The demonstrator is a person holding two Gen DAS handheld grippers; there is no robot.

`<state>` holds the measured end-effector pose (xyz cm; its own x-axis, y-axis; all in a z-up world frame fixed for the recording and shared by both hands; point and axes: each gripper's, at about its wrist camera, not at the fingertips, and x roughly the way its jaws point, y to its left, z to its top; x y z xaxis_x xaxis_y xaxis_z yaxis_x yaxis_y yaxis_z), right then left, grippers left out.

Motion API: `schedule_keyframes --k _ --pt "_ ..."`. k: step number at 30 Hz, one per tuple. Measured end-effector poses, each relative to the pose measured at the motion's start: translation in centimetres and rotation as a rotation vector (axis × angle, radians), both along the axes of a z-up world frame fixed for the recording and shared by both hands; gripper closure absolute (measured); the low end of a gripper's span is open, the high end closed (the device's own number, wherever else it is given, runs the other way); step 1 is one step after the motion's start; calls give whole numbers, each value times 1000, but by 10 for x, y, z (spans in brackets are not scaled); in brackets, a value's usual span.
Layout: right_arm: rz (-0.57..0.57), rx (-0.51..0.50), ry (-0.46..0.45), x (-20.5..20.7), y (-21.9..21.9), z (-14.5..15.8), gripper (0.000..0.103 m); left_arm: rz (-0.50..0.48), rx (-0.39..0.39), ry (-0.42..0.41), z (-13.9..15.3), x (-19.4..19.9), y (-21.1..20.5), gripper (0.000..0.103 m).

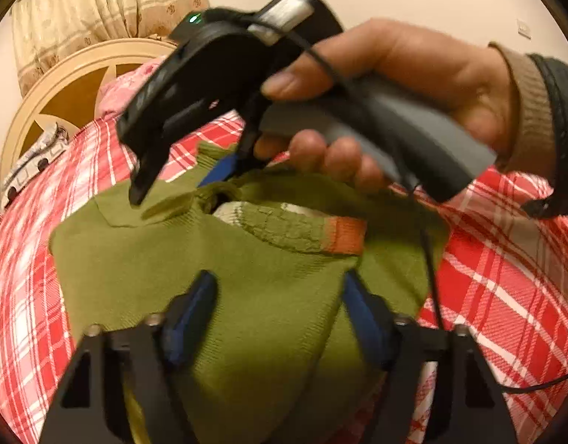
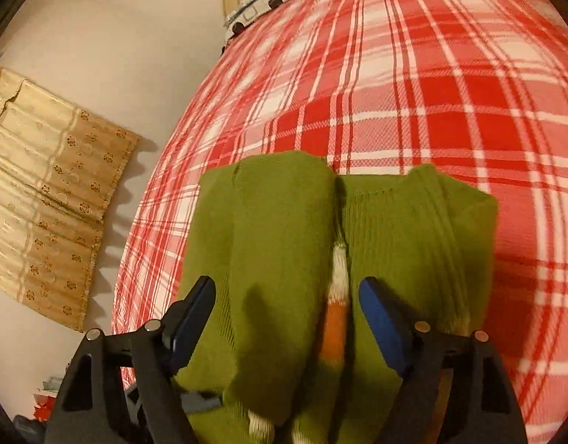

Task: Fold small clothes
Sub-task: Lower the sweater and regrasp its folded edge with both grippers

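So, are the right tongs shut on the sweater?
No, the right tongs stand open, blue pads apart over the green sweater.

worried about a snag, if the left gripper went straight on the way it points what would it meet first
Most likely the green sweater, which already lies between the open left gripper; beyond it the right gripper hangs over the sweater, depth unclear.

red plaid bed, green knit garment lying on it

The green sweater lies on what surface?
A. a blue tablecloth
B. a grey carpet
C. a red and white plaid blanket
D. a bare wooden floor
C: the green sweater rests on the red and white plaid blanket, which shows around it in both views.
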<state>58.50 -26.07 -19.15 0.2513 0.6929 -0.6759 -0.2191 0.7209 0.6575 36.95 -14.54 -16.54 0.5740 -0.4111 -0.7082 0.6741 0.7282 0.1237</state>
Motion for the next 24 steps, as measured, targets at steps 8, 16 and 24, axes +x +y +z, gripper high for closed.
schedule_keyframes --k 8,16,24 --pt "-6 -21 -123 -13 6 18 87 -25 -127 116 16 7 8 90" --pt "-20 -63 -245 -40 -17 74 88 -93 -276 131 51 -6 4 91" --pt "-102 -146 -188 -46 -65 43 88 -120 -230 181 14 19 -19 91"
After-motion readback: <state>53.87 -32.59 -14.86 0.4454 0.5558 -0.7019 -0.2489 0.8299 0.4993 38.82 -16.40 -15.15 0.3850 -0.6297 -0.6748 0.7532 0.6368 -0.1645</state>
